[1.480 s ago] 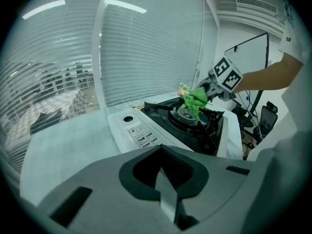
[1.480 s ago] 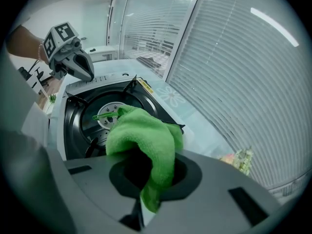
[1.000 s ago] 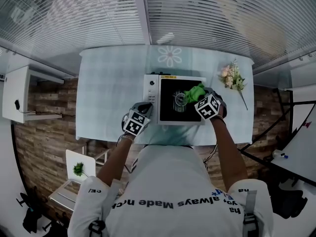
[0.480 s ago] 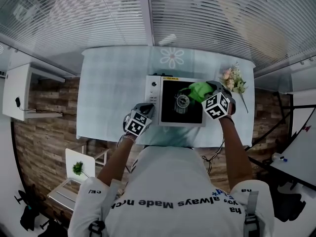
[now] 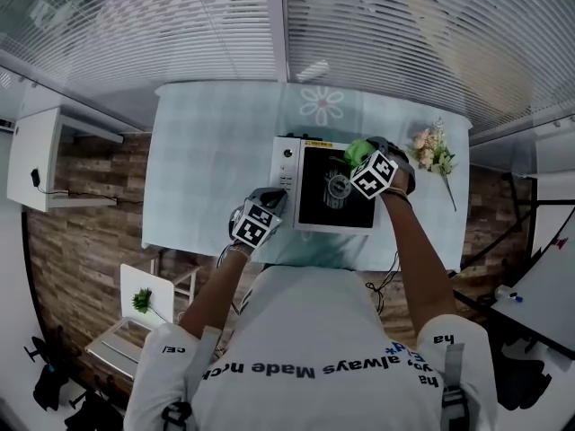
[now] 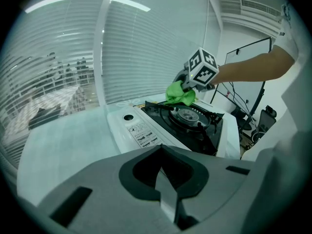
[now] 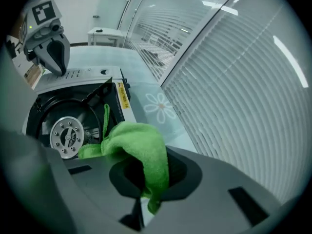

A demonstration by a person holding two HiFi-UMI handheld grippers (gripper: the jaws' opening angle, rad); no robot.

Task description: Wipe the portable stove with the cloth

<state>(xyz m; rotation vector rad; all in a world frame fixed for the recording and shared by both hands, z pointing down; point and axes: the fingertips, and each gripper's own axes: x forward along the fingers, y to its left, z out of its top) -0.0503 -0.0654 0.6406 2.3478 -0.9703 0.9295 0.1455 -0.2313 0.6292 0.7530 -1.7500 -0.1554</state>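
A white portable stove (image 5: 289, 191) with a black top and a round burner (image 5: 339, 187) sits on the table. My right gripper (image 5: 364, 154) is shut on a green cloth (image 5: 358, 151) and holds it at the stove's far right corner. In the right gripper view the green cloth (image 7: 141, 150) bunches out of the jaws above the burner (image 7: 67, 137). My left gripper (image 5: 272, 197) hovers at the stove's near left corner, jaws shut with nothing in them. The left gripper view shows the stove (image 6: 146, 130), the cloth (image 6: 180, 94) and the right gripper (image 6: 190, 84) beyond.
The table (image 5: 211, 160) has a pale checked cover with a flower print (image 5: 322, 106). A small bouquet (image 5: 435, 155) lies at the right edge. Window blinds run behind the table. A white shelf (image 5: 36, 155) stands at the left.
My right gripper has carried the cloth from the stove's middle right toward its far right corner. The left gripper has stayed by the near left corner.
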